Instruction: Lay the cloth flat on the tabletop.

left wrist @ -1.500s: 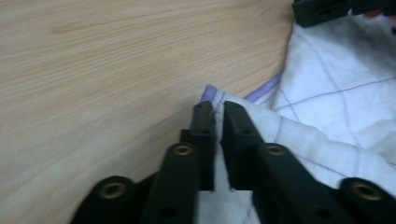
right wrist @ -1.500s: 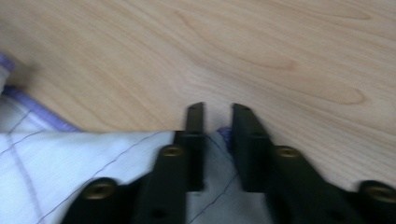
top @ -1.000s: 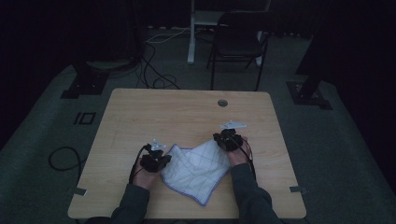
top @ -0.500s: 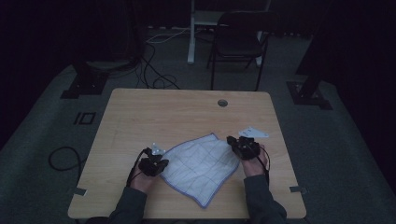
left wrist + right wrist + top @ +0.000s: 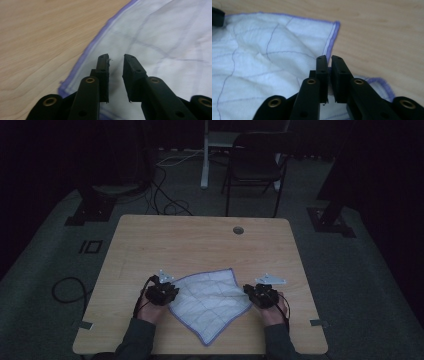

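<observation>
Here, a white cloth (image 5: 210, 302) with a purple hem lies spread flat on the near half of the wooden table (image 5: 200, 240), set cornerwise like a diamond, one corner pointing at the person's edge. Faint purple grid lines cross the fabric; a few soft creases run through it.

Left hand-held gripper (image 5: 161, 292): at the cloth's left corner, held in the person's left hand (image 5: 150, 307). In the left gripper view the jaws stand a narrow gap apart over the white fabric, just inside the purple hem (image 5: 82, 60). They have just been opening. Cloth lies below the gap, no pinch visible, pads clear of it.

Right hand-held gripper (image 5: 262, 295): at the cloth's right corner, held in the right hand (image 5: 272, 312). In the right gripper view the jaws are nearly together, a thin slit between them, and they have just been easing open slightly. A bit of white fabric shows in the slit near the hemmed corner (image 5: 332, 37); whether the pads still press on it I cannot tell.

Both forearms in dark sleeves come in from the table's near edge. A round cable hole (image 5: 238, 230) sits in the far part of the table. Beyond the table: a dark folding chair (image 5: 255, 165) and loose cables (image 5: 165, 195) on grey floor.
</observation>
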A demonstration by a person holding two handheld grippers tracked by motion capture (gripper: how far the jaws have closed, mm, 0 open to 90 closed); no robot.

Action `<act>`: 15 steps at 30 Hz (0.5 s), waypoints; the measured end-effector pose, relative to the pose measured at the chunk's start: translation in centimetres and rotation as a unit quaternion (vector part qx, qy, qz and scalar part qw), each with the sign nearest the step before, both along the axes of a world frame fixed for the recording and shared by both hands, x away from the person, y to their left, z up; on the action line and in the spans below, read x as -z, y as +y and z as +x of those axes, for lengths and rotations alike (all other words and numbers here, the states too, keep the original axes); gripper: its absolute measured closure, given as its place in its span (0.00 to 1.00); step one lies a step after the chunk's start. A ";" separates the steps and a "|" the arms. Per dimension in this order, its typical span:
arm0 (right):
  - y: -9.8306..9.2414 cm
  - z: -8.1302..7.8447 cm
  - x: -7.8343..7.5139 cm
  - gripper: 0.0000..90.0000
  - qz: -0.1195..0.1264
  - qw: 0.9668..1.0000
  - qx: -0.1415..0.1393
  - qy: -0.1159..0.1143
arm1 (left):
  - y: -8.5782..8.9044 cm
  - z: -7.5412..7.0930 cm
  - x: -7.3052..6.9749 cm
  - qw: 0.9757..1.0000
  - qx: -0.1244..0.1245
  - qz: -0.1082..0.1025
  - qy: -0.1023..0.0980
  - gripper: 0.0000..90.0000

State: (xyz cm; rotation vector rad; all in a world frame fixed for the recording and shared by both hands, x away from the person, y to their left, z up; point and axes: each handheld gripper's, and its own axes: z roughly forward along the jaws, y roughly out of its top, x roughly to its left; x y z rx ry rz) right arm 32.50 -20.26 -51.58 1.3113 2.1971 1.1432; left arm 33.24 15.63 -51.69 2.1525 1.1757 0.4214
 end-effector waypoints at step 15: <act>2.4 3.4 -0.1 0.94 -0.025 0.999 -0.029 0.001 | -7.5 -4.4 -0.5 0.989 0.140 -0.039 0.019 0.82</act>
